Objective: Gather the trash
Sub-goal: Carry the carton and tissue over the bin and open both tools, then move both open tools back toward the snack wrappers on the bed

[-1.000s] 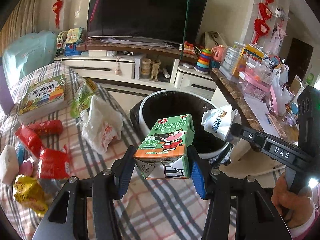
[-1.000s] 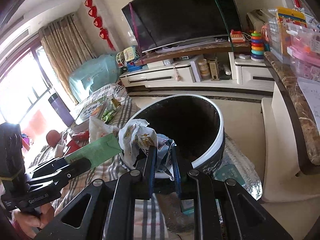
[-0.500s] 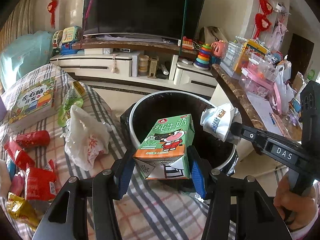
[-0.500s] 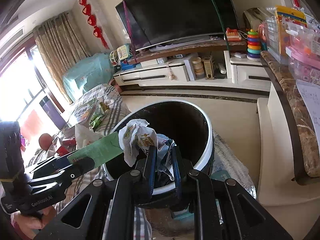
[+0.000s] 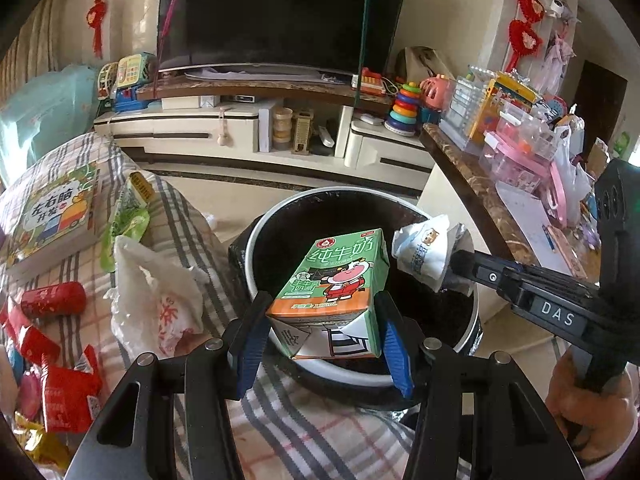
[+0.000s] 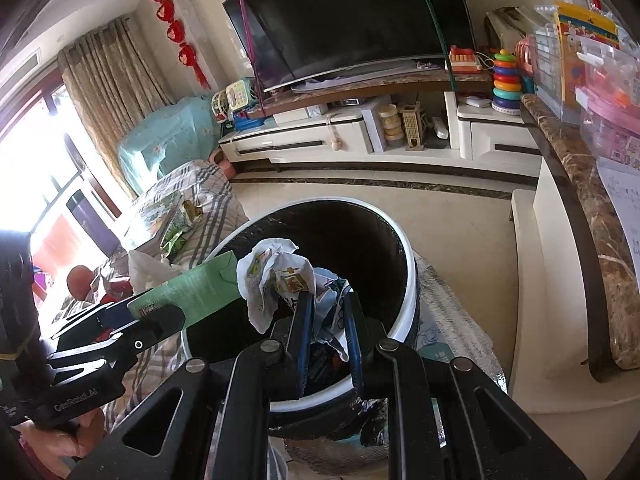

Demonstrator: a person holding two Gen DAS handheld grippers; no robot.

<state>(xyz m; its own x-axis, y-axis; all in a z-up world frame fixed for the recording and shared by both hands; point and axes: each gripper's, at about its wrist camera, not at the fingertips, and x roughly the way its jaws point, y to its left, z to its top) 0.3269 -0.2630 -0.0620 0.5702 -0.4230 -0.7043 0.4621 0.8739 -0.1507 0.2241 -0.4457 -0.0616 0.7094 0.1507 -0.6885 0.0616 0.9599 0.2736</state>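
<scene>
My left gripper [image 5: 320, 334] is shut on a green and orange milk carton [image 5: 336, 284] and holds it over the near rim of the white bin [image 5: 360, 378] lined with a black bag. My right gripper [image 6: 327, 312] is shut on a crumpled white wrapper [image 6: 276, 280] and holds it over the bin's open mouth [image 6: 408, 280]. The wrapper also shows in the left wrist view [image 5: 424, 254], just right of the carton. The carton shows in the right wrist view [image 6: 192, 292], left of the wrapper.
A checked cloth [image 5: 176, 216] on the left bears a white plastic bag [image 5: 156, 300], red wrappers [image 5: 64, 396], a green packet [image 5: 128, 220] and a book [image 5: 56, 208]. A marble counter [image 6: 592, 216] with toys runs along the right. A TV stand [image 5: 240, 128] is behind.
Both grippers have moved forward with their loads, from the near side of the bin to over its mouth. Neither grip has changed.
</scene>
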